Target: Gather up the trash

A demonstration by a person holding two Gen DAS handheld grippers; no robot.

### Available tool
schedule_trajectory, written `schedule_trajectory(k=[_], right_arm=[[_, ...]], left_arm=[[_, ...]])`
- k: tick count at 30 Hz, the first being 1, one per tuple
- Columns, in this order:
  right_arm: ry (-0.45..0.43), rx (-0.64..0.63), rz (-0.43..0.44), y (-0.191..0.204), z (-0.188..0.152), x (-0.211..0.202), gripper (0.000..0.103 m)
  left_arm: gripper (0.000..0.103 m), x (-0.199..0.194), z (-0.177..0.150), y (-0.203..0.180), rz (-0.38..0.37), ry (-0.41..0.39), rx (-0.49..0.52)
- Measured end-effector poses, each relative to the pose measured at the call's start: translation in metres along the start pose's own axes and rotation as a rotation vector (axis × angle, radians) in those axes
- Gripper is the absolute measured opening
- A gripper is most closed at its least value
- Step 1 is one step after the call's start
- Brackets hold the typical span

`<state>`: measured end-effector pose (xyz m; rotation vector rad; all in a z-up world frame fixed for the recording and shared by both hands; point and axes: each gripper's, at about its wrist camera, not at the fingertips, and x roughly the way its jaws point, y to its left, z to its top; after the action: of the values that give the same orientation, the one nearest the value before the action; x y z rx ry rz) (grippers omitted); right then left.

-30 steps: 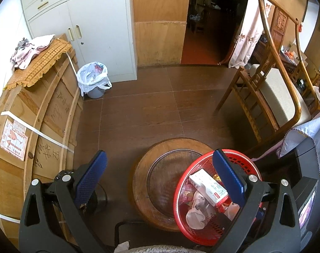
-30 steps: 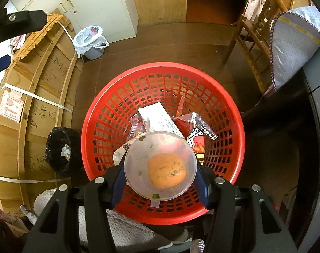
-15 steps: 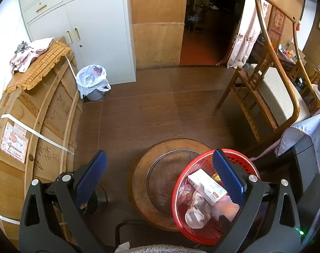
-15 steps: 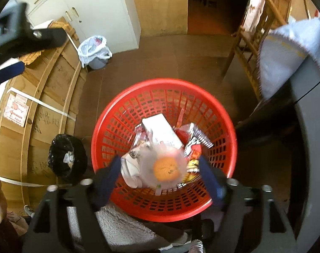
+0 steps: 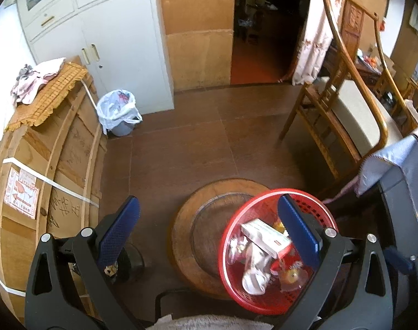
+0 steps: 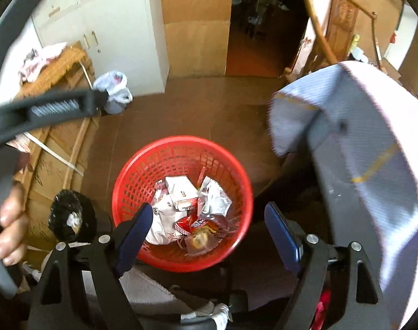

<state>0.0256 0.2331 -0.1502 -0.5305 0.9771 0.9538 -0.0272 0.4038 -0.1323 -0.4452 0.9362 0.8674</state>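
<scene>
Right claw (image 6: 209, 231) open, empty, above red basket (image 6: 142, 170) of trash.

Soft daylight, dark doorway (image 5: 266, 27); fisheye edges bend and blacken, and the right wrist view is motion-blurred.

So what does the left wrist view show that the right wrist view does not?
Only the left wrist view shows the round wooden tray under the basket and the open left gripper. Only the right wrist view shows a hand and the open, empty right gripper. Both show the red plastic basket of wrappers and the white-bagged bin.
</scene>
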Motion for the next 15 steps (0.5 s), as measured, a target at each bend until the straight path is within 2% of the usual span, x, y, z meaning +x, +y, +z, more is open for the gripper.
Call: schedule_trajectory(k=[4, 8, 10, 12, 15], right_arm=[[-0.114, 0.008, 0.029, -0.013, -0.003, -0.047, 0.082], [-0.251, -0.011, 0.037, -0.023, -0.005, -0.097, 0.088], [-0.3, -0.016, 0.04, -0.027, -0.008, -0.115, 0.089], [-0.344, -0.01, 0.055, -0.033, -0.013, -0.133, 0.092], [-0.404, 0.021, 0.095, -0.046, -0.022, -0.157, 0.095]], left_arm=[[0.096, -0.017, 0.001, -0.006, -0.003, 0.018, -0.004], [0.096, -0.056, 0.0, -0.013, -0.008, -0.003, -0.027], [0.096, -0.081, -0.005, -0.016, 0.019, -0.042, -0.023], [0.096, -0.107, -0.015, -0.017, 0.081, -0.088, -0.021], [0.096, -0.136, -0.034, -0.013, 0.098, -0.119, -0.047]])
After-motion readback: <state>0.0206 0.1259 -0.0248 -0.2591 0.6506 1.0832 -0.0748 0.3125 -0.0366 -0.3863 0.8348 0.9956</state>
